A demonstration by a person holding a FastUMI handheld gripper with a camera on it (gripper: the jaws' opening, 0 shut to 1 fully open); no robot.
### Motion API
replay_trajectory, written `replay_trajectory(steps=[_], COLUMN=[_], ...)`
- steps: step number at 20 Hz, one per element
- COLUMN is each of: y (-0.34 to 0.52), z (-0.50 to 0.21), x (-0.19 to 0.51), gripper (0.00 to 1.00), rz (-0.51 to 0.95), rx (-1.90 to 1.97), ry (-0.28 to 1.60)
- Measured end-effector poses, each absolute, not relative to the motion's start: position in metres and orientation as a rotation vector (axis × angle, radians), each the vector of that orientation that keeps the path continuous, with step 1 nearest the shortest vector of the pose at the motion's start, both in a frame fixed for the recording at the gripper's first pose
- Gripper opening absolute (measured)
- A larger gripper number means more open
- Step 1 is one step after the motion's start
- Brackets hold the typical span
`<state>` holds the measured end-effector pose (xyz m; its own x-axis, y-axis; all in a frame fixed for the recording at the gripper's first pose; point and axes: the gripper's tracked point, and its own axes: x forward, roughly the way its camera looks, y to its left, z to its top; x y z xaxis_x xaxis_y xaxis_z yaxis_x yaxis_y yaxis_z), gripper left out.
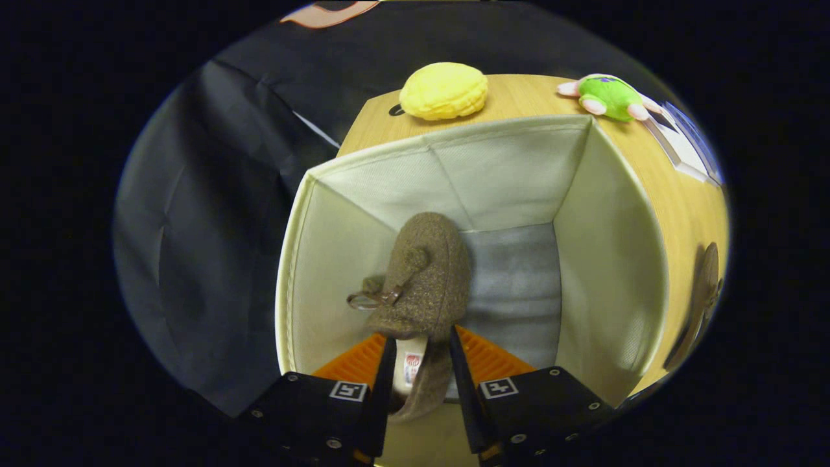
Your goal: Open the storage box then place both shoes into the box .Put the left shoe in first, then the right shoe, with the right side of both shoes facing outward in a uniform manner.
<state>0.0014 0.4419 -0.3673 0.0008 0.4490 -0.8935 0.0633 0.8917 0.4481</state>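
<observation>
Brown felt shoe [421,279] held at its heel end between the two fingers of the gripper [420,363], the toe pointing away from the gripper and down into the storage box [324,259]. Both fingers press against the sides of the shoe's opening, so the gripper stands closed on the shoe to about the width of its heel; the pale insole with a small label shows in the gap between the fingers. A small strap with a buckle [369,299] sits on the shoe's left side, as seen along the fingers. The shoe hangs inside the open box, nearer its left wall than its right; whether its toe touches the grey floor [519,285] of the box cannot be told. The box is of cream fabric with a stitched rim, its four walls rising around the shoe and its open mouth facing the gripper. It stands on a wooden worktop [687,214]. Beyond the box's far wall, on the worktop, lies a yellow bun-shaped toy [444,91], and to the right of that a green plush toy [606,97] with pink feet. To the right of the box, on the worktop, lies a second brown shoe [703,298], well apart from the fingers.
</observation>
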Motion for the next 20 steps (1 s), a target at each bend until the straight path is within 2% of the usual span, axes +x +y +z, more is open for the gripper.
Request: replay_trajectory(steps=[3, 5, 7, 14, 18, 20], y=[0.456, 0.451, 0.429, 0.323, 0.264, 0.235], z=[-0.332, -0.303, -0.283, -0.239, -0.233, -0.235], x=[0.009, 0.02, 0.028, 0.048, 0.041, 0.03], gripper=[0.68, 0.74, 0.78, 0.8, 0.84, 0.9], rz=[0.396, 0.425, 0.429, 0.324, 0.266, 0.248], rx=[0.54, 0.622, 0.614, 0.624, 0.575, 0.536], ry=[1.478, 1.405, 1.331, 1.129, 1.072, 1.062])
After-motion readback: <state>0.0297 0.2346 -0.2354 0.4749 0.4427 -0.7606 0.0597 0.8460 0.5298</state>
